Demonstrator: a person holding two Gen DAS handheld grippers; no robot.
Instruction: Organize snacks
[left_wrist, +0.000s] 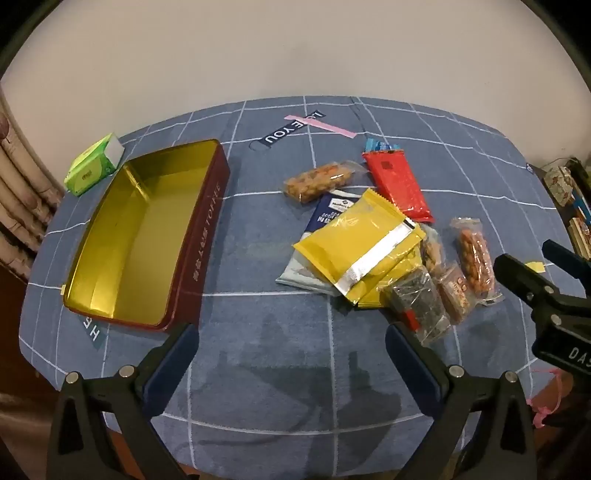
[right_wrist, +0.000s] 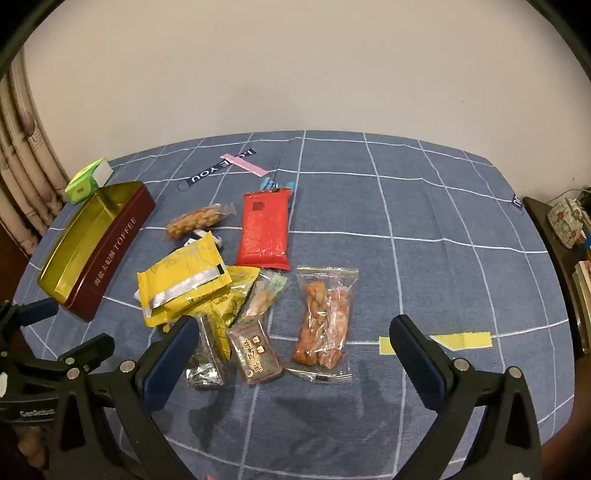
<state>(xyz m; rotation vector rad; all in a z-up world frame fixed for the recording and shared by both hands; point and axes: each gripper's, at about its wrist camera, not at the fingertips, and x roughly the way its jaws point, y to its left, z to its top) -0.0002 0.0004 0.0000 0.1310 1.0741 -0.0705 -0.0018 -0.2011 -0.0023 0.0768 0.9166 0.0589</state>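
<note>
A dark red toffee tin (left_wrist: 199, 236) (right_wrist: 110, 247) with a gold inside lies empty on the left of the blue checked cloth. To its right is a heap of snacks: a yellow packet (left_wrist: 354, 243) (right_wrist: 184, 277) on top, a red packet (left_wrist: 399, 184) (right_wrist: 264, 232), a clear bag of orange nuts (left_wrist: 317, 181) (right_wrist: 195, 221), a clear bag of fried twists (left_wrist: 476, 262) (right_wrist: 323, 321), a small brown sweet (right_wrist: 255, 350) and a foil-lined clear packet (left_wrist: 417, 302) (right_wrist: 207, 354). My left gripper (left_wrist: 291, 354) hangs open over bare cloth. Open too, my right gripper (right_wrist: 295, 350) straddles the near snacks without touching them.
A green and white box (left_wrist: 94, 164) (right_wrist: 88, 181) stands behind the tin. Yellow tape (right_wrist: 461, 339) and pink tape (left_wrist: 321, 125) mark the cloth. A curtain hangs at the left. A cluttered side shelf (right_wrist: 569, 229) stands at the right.
</note>
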